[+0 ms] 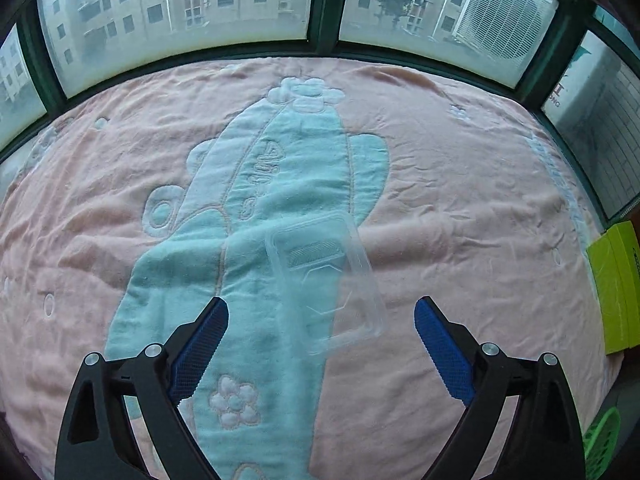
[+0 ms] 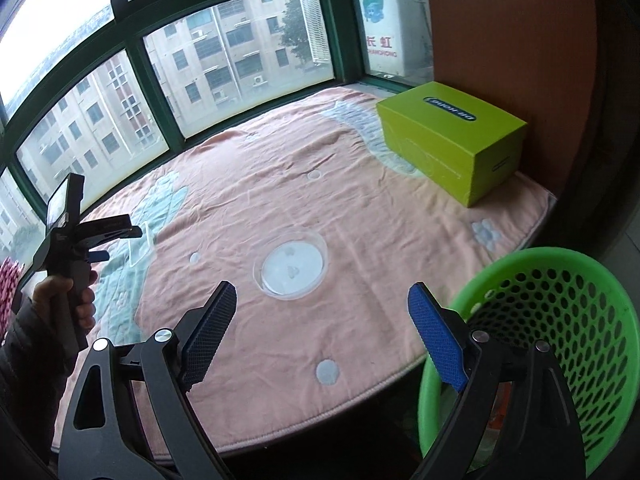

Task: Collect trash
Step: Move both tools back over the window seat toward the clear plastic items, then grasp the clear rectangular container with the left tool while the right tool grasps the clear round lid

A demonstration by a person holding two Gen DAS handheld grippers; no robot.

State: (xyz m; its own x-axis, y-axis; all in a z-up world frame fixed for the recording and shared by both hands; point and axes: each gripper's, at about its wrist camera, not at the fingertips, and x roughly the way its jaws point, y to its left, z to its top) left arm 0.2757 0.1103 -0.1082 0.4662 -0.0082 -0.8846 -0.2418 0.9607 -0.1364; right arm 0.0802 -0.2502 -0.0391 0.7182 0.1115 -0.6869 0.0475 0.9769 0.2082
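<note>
left gripper [image 1: 320,332]: jaws spread wide and empty, both blue pads clear of everything, pointing steeply down at the blanket
right gripper [image 2: 322,304]: jaws spread wide and empty, tilted down toward the blanket
clear rectangular tray [image 1: 325,280]: see-through plastic, lying flat on the pink blanket [image 1: 460,208], just ahead of the left gripper's tips and between the lines of its two fingers
tray long axis: runs away from the left gripper, leaning a little toward its right finger, so the fingers straddle the narrow width
clear round lid [image 2: 291,265]: flat on the blanket, straight ahead of the right gripper, apart from its tips
green basket [image 2: 560,320]: perforated, standing off the blanket's edge, beside the right gripper's right finger; looks like the place for the trash
yellow-green box [image 2: 452,140]: on the far right of the blanket, well apart from both pieces
nearer hand: left for the tray, right for the lid
step in hand: likely lowering the left gripper over the tray
next move calls for: dropping straight down and pinching across the tray's short sides
risk: thin plastic may flex or slip from the pads
</note>
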